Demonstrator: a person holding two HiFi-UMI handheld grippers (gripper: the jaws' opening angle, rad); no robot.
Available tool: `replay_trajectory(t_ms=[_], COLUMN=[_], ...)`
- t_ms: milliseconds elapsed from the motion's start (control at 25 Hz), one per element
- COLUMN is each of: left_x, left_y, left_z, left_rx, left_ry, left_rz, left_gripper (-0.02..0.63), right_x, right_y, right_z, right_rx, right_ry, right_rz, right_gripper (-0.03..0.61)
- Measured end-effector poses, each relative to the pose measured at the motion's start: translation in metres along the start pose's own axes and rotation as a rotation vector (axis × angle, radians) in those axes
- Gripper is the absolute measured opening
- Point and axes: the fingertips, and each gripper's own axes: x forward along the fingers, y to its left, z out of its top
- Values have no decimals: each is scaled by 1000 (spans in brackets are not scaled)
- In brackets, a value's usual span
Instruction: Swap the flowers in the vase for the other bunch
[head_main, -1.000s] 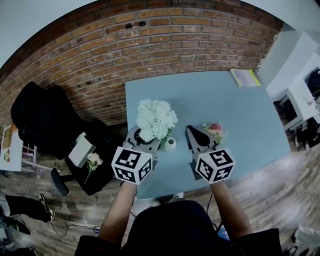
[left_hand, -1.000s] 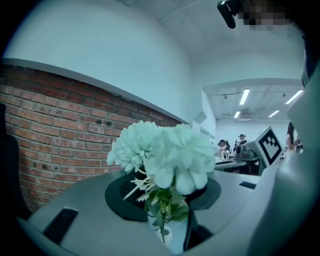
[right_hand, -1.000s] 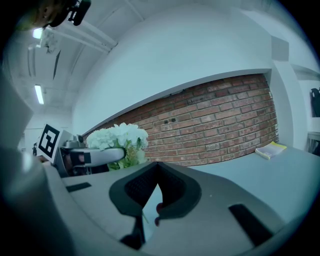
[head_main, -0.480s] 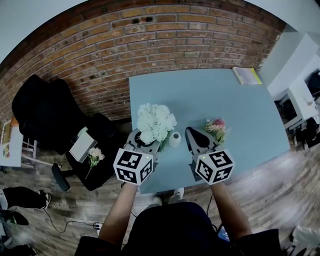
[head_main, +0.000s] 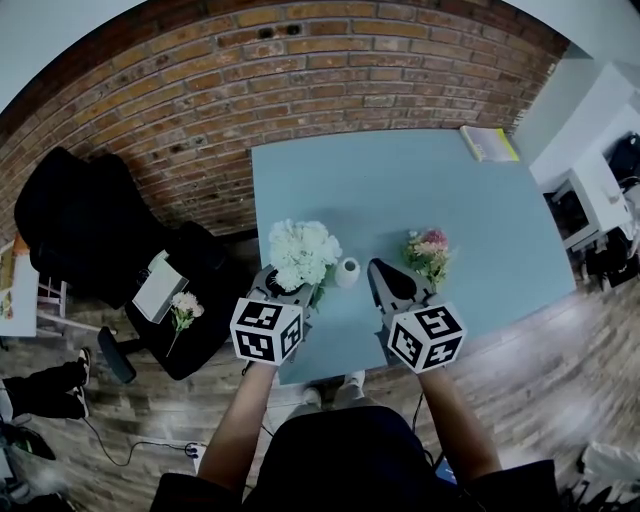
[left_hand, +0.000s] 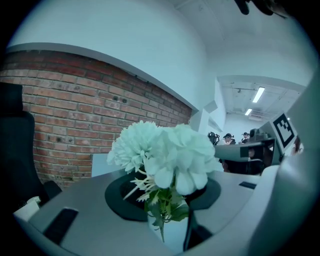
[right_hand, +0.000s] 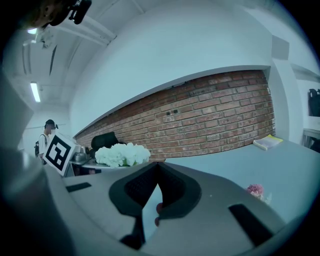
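A bunch of white flowers (head_main: 303, 253) is gripped by its stems in my left gripper (head_main: 291, 288), low over the blue-grey table (head_main: 400, 190) near its front left edge. In the left gripper view the white flowers (left_hand: 162, 152) rise from between the jaws of the left gripper (left_hand: 167, 202). A small white vase (head_main: 347, 271) stands with nothing in it, just right of the bunch. A pink bunch (head_main: 428, 252) lies on the table further right. My right gripper (head_main: 384, 277) is shut between vase and pink bunch. From the right gripper (right_hand: 156, 186) view, the pink bunch (right_hand: 256, 190) is at right.
A yellow-green book (head_main: 489, 143) lies at the table's far right corner. A black chair (head_main: 90, 240) stands left of the table with a white box (head_main: 158, 290) and a small flower sprig (head_main: 183, 305) on it. A brick wall runs behind; white furniture (head_main: 590, 130) is at right.
My left gripper has come down and to the left with the white bunch, which now hangs beside the vase instead of over it. The right gripper has shifted a little.
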Motion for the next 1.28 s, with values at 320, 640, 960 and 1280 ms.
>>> replay_trajectory(t_ms=[320, 640, 960, 1280], left_x=[17, 29, 40, 55], left_y=[11, 21, 35, 53], left_z=[-42, -80, -103, -122], left_rx=[-55, -112, -151, -190], left_ry=[90, 168, 207, 238], left_rz=[14, 45, 74, 111], left_gripper=[172, 172, 172, 172], right_x=[-7, -12, -9, 0], right_y=[-12, -23, -33, -45], right_z=[-10, -19, -27, -36], right_rx=[6, 11, 13, 15], right_ry=[18, 44, 75, 109], right_rz=[-36, -55, -64, -58], right_gripper=[14, 14, 14, 14])
